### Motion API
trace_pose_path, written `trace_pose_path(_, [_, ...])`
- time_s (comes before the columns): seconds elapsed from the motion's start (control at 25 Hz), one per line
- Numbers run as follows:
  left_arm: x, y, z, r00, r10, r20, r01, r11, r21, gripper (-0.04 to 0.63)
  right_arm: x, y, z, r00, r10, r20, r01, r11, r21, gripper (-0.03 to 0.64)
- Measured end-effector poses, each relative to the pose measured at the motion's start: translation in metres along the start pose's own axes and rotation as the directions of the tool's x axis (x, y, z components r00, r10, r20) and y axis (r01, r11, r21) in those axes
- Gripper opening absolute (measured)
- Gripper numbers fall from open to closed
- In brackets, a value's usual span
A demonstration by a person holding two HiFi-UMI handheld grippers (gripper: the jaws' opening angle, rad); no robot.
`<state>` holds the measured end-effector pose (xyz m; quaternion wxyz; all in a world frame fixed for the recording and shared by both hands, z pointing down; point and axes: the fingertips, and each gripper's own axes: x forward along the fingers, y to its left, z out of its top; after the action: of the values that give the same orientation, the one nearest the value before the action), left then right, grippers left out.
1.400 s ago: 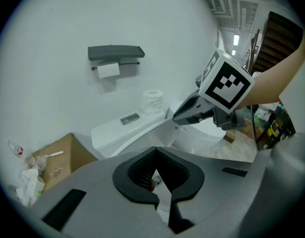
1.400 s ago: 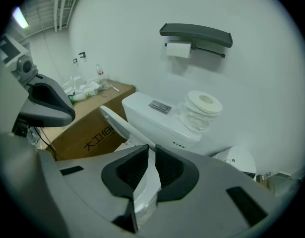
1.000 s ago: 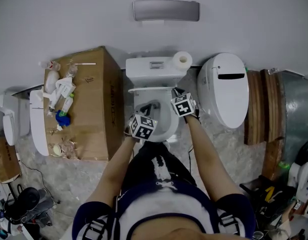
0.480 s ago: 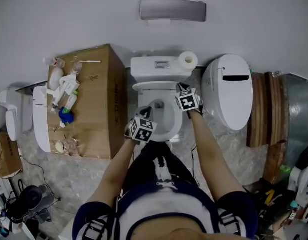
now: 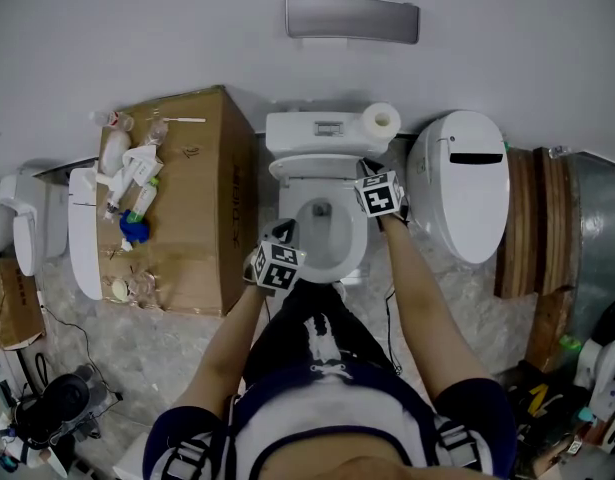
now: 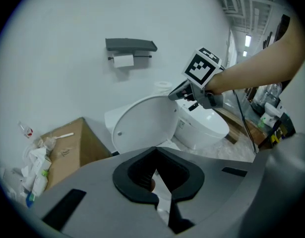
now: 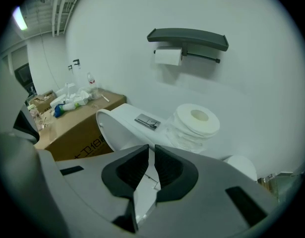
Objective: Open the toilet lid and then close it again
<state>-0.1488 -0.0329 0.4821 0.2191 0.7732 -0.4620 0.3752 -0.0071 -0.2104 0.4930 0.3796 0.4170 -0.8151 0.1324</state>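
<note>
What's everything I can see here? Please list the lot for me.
toilet: one, white, centre, against the wall
toilet lid: one, white, partly raised over the bowl
toilet paper roll: one, white, on the tank
wall shelf: one, grey, above the toilet, with a paper roll under it
cardboard box: one, brown, left of the toilet
bottles and tubes: several, mostly white, one blue item, on the box
second toilet: one, white, right of the first, lid down
wooden boards: a few, brown, far right
left gripper: one, grey, shut, empty, by the bowl's front
right gripper: one, grey, shut on the toilet lid's edge
</note>
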Motion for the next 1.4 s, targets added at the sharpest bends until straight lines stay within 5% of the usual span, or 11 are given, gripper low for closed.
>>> trace_pose_path(0.56, [-0.012, 0.001, -0.008, 1.0, 0.017, 0.018, -0.016, 0.997, -0.076, 0.006, 0.007, -0.008, 0.008, 0.999, -0.038, 0.007, 0.038, 0.999, -0.019, 0.035])
trace_pose_path(0.96, [-0.014, 0.008, 0.018, 0.995, 0.026, 0.098, -0.014, 0.993, -0.121, 0.006, 0.015, -0.014, 0.016, 1.0, -0.028, -0.007, 0.028, 0.998, -0.052, 0.036])
trace_pose_path(1.4, [-0.008, 0.023, 0.08, 0.978, 0.052, 0.204, -0.035, 0.996, -0.084, 0.006, 0.008, -0.016, 0.015, 0.999, -0.043, -0.021, 0.041, 0.996, -0.078, 0.037])
